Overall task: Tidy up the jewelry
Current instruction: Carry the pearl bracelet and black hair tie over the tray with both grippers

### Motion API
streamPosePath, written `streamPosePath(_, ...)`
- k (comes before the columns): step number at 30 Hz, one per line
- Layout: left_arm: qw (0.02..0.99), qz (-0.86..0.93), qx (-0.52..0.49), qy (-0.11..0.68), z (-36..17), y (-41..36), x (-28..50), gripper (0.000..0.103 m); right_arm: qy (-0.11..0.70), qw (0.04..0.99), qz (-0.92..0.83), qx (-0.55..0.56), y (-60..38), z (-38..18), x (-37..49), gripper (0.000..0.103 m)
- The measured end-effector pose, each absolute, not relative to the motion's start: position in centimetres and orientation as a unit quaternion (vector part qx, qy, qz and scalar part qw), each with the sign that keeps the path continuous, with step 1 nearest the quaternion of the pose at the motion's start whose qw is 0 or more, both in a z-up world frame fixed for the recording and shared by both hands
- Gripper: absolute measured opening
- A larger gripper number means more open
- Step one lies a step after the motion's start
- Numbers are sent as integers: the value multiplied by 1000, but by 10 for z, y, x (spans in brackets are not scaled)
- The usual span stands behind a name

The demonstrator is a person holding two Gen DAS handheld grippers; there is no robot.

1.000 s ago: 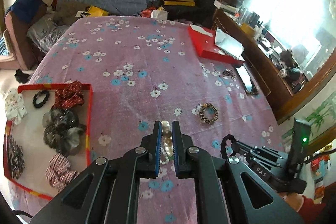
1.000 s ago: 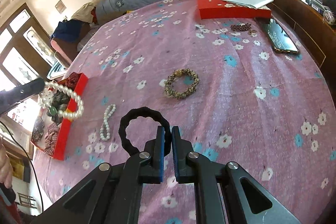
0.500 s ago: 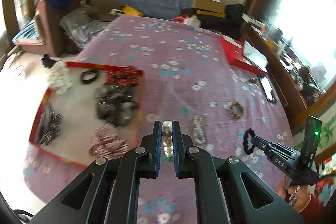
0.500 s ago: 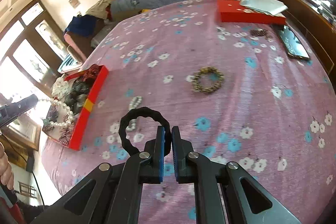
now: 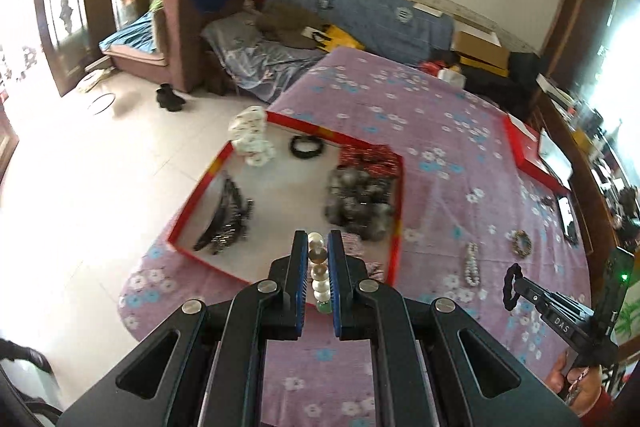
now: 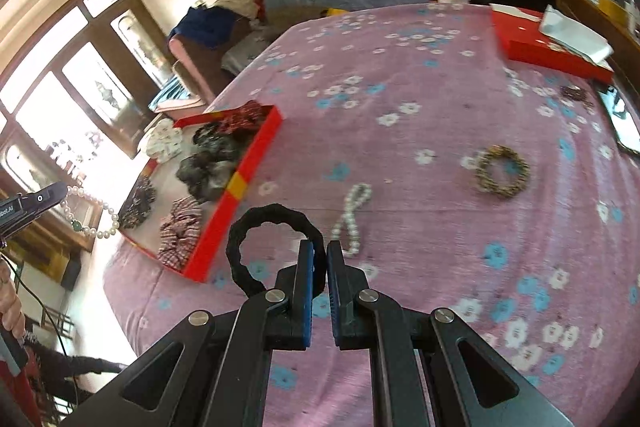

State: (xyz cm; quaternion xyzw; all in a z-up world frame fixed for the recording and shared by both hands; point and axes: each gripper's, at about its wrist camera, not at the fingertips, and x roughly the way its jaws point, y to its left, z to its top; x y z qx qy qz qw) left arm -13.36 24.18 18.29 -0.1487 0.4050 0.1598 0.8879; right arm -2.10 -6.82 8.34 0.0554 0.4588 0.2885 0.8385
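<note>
The left tool (image 5: 318,247) pinches a pearl necklace (image 5: 319,273) above the red tray (image 5: 394,247). Beside the tray, the right tool (image 6: 320,255) pinches a black hair tie (image 6: 256,227).

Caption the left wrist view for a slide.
Left gripper clamps a pearl necklace above the red tray of scrunchies on a floral bedspread.

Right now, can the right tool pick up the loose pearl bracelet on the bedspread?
Probably not yet. The right tool is shut on the black hair tie, so its jaws are occupied. The pearl bracelet lies uncovered on the bedspread just ahead, nothing blocking the path.
</note>
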Motion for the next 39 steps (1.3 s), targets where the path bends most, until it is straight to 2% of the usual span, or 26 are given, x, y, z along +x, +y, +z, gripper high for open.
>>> streamPosePath(12, 879, 141, -187, 415, 165, 278, -117, 9, 461, 830, 312, 36, -15, 88, -12, 8)
streamPosePath(27, 840, 131, -223, 477, 80, 312, -93, 9, 453, 810, 373, -19, 101, 101, 8, 8)
streamPosePath(39, 838, 145, -213, 481, 60, 336, -99, 9, 513, 757, 401, -55, 229, 65, 50, 9)
